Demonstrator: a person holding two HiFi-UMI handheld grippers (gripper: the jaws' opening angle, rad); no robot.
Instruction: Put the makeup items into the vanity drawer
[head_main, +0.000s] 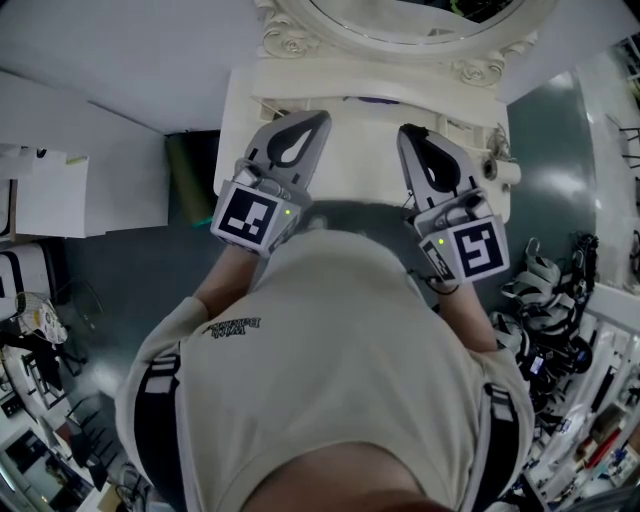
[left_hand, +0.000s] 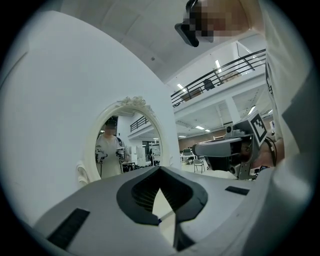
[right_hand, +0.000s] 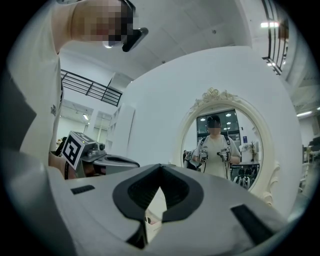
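The white vanity (head_main: 238, 120) stands straight ahead with its oval mirror (head_main: 400, 20) at the back. A thin purple item (head_main: 375, 99) lies at the mirror's foot; no other makeup item can be made out. No drawer front shows from here. My left gripper (head_main: 316, 120) and right gripper (head_main: 408, 131) are held level side by side over the tabletop, pointing at the mirror. Both are shut with nothing between the jaws. In the left gripper view the closed tips (left_hand: 160, 168) face the mirror (left_hand: 127, 142). The right gripper view shows the same (right_hand: 160, 165), with the mirror (right_hand: 225, 145) reflecting the person.
A dark green bin (head_main: 192, 180) sits against the vanity's left side. White boxes (head_main: 60, 195) lie on the floor at far left. Cables and equipment (head_main: 545, 295) crowd the right. The person's torso (head_main: 330, 380) fills the lower half of the head view.
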